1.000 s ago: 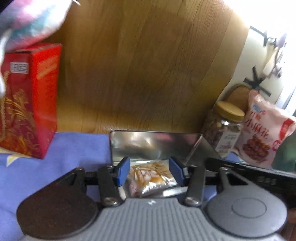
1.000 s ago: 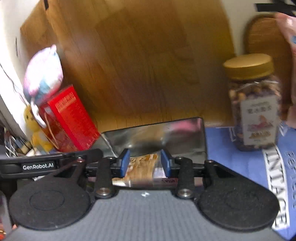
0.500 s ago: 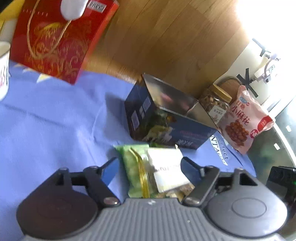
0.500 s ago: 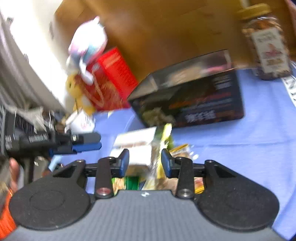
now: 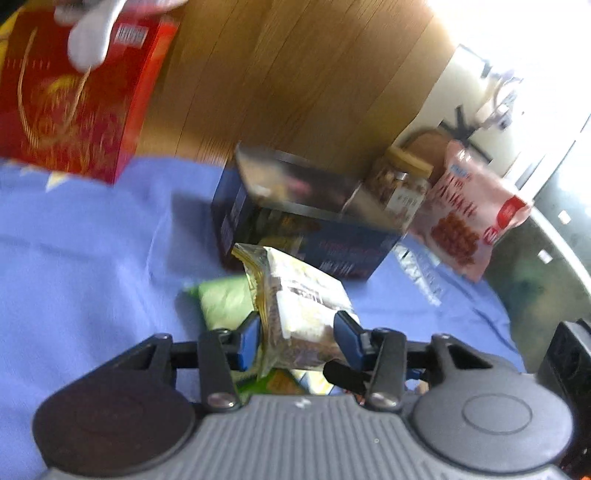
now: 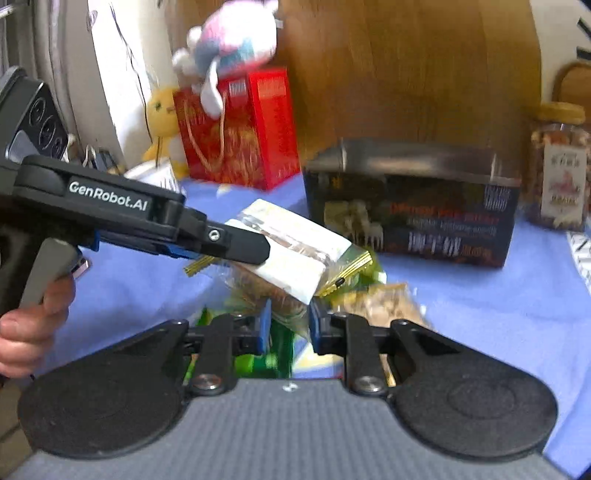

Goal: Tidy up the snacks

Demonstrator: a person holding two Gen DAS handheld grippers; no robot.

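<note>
My left gripper (image 5: 299, 341) is closing on a white and gold snack packet (image 5: 303, 295), which tilts up off the blue cloth between its blue pads. In the right wrist view, this left gripper (image 6: 255, 251) comes in from the left with the same packet (image 6: 295, 243). My right gripper (image 6: 289, 328) is just below it, over the snack pile. Its jaws are closing on a clear packet of brown snacks (image 6: 286, 308) that fills the gap. A green packet (image 5: 225, 299) lies underneath. The open dark tin (image 5: 306, 225) stands behind the pile.
A red gift bag (image 6: 236, 129) with a plush toy (image 6: 232, 33) on top stands at the back left. A nut jar (image 6: 559, 166) and a pink snack bag (image 5: 465, 214) stand right of the tin. A person's hand (image 6: 26, 325) holds the left gripper's handle.
Both grippers pulled back from the open tin to the snack pile in front of it. The left jaws opened wide, then closed on the white packet. The right jaws narrowed on a packet.
</note>
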